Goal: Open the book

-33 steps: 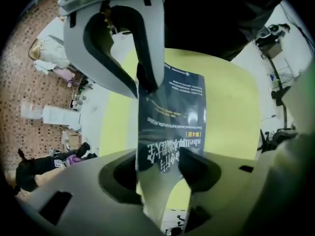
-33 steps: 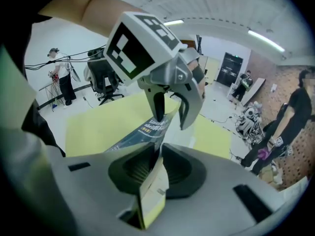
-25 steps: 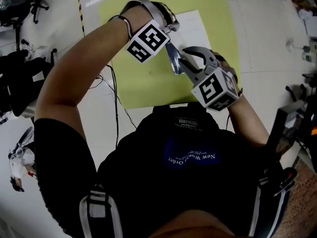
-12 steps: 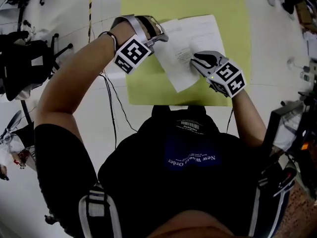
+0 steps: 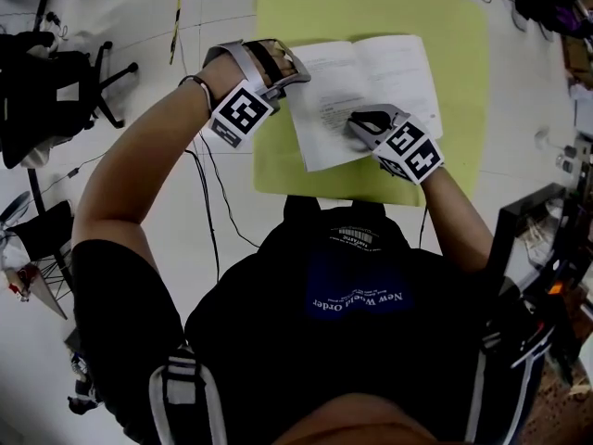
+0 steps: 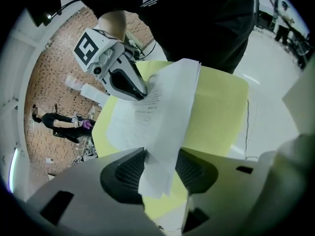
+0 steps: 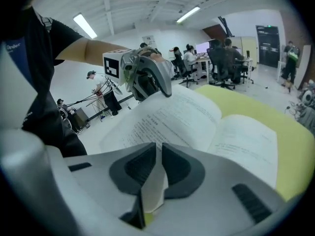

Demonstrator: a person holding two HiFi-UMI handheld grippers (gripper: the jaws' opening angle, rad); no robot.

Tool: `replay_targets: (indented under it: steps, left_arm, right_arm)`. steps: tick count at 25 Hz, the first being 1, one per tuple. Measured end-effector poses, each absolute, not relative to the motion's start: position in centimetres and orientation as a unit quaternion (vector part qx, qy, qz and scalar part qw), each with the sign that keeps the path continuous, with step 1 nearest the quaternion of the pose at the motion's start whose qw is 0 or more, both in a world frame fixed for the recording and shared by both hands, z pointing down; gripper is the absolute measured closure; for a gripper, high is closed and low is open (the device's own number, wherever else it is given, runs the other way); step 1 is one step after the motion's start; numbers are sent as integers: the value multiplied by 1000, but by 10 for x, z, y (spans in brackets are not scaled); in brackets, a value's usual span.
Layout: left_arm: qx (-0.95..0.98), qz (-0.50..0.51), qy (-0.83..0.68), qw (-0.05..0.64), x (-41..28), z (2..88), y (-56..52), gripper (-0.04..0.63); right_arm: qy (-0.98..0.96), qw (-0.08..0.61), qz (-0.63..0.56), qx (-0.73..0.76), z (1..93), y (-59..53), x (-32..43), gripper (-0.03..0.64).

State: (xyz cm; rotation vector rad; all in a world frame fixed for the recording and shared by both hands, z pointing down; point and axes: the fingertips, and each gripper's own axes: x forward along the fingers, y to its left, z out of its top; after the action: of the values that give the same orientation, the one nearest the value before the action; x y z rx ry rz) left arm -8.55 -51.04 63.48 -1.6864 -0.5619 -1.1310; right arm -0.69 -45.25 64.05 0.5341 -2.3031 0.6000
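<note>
Left tongs (image 6: 161, 156) opening around one book page (image 6: 172, 100); right tongs (image 7: 158, 151) closing, pinching another.

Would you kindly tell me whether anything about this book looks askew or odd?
The book lies open, slightly crooked on the yellow mat, and one page stands lifted between the left gripper's opening jaws.

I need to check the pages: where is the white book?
Upper centre of the head view: the open white paper book lies on the yellow-green rectangular mat, nearer its edge closest to the person.
</note>
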Motion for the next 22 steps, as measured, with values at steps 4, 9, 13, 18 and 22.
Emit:
replay_targets:
  steps: [4,9,13,18,22]
  left_arm:
    - [-698,-505,-213,460,-140,651,-519,426]
    - [-761,-510,-128,380,-174,651,-514,426]
    - [-835,-458,-46,301,-156,637,-482,426]
    - [-941,-308,85,110,-125,581,-441,426]
    - [-971,-183,151,12,-98,515,-428,426]
  right_arm:
    - [-874,385,222,196,664,-455,-21,608]
    - [-865,388,244,202,680,-466,-36,627]
    - [-878,368,243,186,674,-471,-42,627]
    - [-904,270,239,229,620,-489,-38,627]
    - [-917,165,246,267,545,-502,-8,627]
